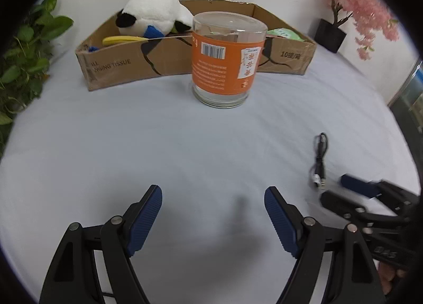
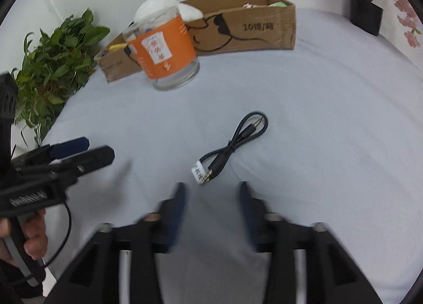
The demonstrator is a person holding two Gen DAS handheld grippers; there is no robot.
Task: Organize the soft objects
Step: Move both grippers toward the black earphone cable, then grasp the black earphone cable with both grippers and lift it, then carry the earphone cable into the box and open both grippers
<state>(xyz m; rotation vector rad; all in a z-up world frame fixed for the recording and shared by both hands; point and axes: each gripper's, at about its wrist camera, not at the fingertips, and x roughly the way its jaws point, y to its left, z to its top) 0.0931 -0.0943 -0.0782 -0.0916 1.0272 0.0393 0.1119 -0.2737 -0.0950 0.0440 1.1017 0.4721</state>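
A cardboard box point(image 1: 119, 66) stands at the back of the white table; it also shows in the right wrist view point(image 2: 246, 31). A white panda plush point(image 1: 156, 11) lies in its left end, with a yellow item point(image 1: 121, 39) and a green packet point(image 1: 284, 33). A coiled black audio cable point(image 2: 232, 145) lies on the cloth just ahead of my right gripper point(image 2: 211, 193), which is open and empty. The cable also shows in the left wrist view point(image 1: 320, 161). My left gripper point(image 1: 212, 198) is open and empty above bare cloth.
A clear jar with an orange label point(image 1: 224, 63) stands in front of the box, seen also in the right wrist view point(image 2: 166, 52). A green plant point(image 1: 23, 60) is at the left. A pink flower tree in a black pot point(image 1: 330, 35) is at the back right.
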